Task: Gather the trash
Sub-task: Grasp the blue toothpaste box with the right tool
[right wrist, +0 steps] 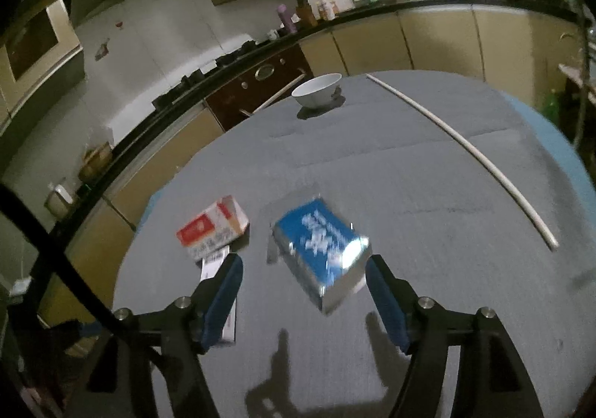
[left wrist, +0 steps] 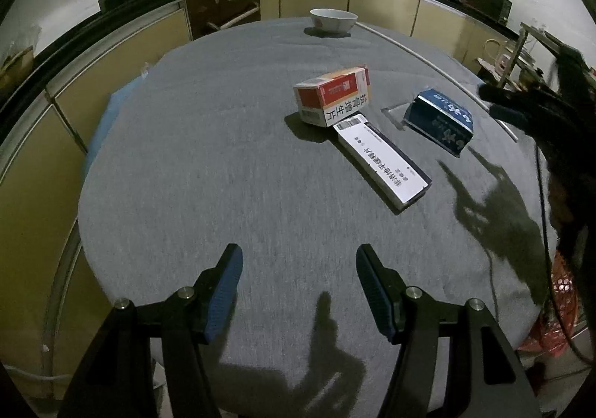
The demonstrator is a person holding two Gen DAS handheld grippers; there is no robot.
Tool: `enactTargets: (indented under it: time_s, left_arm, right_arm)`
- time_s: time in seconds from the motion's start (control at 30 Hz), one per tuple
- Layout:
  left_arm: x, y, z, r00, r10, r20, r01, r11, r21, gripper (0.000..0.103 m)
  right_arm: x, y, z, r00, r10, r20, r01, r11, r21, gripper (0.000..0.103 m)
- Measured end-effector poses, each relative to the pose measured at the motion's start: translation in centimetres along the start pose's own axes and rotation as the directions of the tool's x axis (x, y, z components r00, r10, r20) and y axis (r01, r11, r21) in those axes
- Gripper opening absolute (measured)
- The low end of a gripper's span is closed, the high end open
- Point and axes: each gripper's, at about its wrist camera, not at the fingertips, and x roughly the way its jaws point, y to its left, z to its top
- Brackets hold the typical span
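Three empty medicine boxes lie on the grey table point(left wrist: 223, 157). A red and white box point(left wrist: 332, 95) rests partly on a long flat white box point(left wrist: 383, 162). A blue box point(left wrist: 439, 120) lies to the right. My left gripper point(left wrist: 300, 291) is open and empty above the near part of the table, well short of the boxes. My right gripper point(right wrist: 303, 297) is open, with the blurred blue box point(right wrist: 322, 254) just ahead of and between its fingers. The red and white box point(right wrist: 212, 226) lies to its left, and the white box point(right wrist: 214, 265) is partly hidden behind the left finger.
A white bowl point(left wrist: 333, 20) stands at the table's far edge, also in the right wrist view point(right wrist: 316, 90). A thin white rod point(right wrist: 465, 150) lies along the right side. A red basket point(left wrist: 558, 306) sits below the table's right edge. Kitchen cabinets and a counter surround the table.
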Motion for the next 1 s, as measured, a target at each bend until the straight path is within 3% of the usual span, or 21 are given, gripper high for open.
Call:
enactTargets:
  time_s: [0.2,0.4,0.57,0.63,0.7,1.0]
  left_arm:
    - [-0.3,-0.6,0.8,1.000,-0.005,-0.010,0.005,1.000,-0.007,0.064]
    - [-0.3,-1.1,1.6,1.000,-0.015,-0.019,0.015,1.000,-0.016,0.064]
    - [0.4,-1.6,2.8,0.999,-0.030,-0.033,0.029,0.999,-0.031,0.064]
    - [0.7,-2.0,3.4,0.999,-0.029,-0.034,0.028,0.999,-0.031,0.064]
    - [0.9,-2.4,4.0,0.999,-0.033,-0.037,0.032,0.999,-0.037,0.064]
    - [5.3,-5.8,7.7,0.993,-0.086,-0.083,0.077,0.991,-0.112,0.067]
  right_arm:
    - [4.7,-1.4,2.6,0.998,-0.004,-0.055,0.003,1.000,-0.013,0.074]
    - [7.7,0.3,1.7,0.987,-0.010,-0.161,-0.011,0.992,-0.127,0.074]
    - [8.2,2.4,-0.9,0.980,-0.132,-0.151,0.086,0.958,-0.274,0.074]
    - [8.1,3.1,-2.0,0.977,-0.175,-0.122,0.127,0.936,-0.328,0.059]
    - [7.3,3.2,-2.7,0.976,-0.196,-0.093,0.158,0.935,-0.318,0.059]
    - [-0.2,1.4,-6.9,0.992,-0.128,-0.021,0.122,0.977,-0.175,0.059]
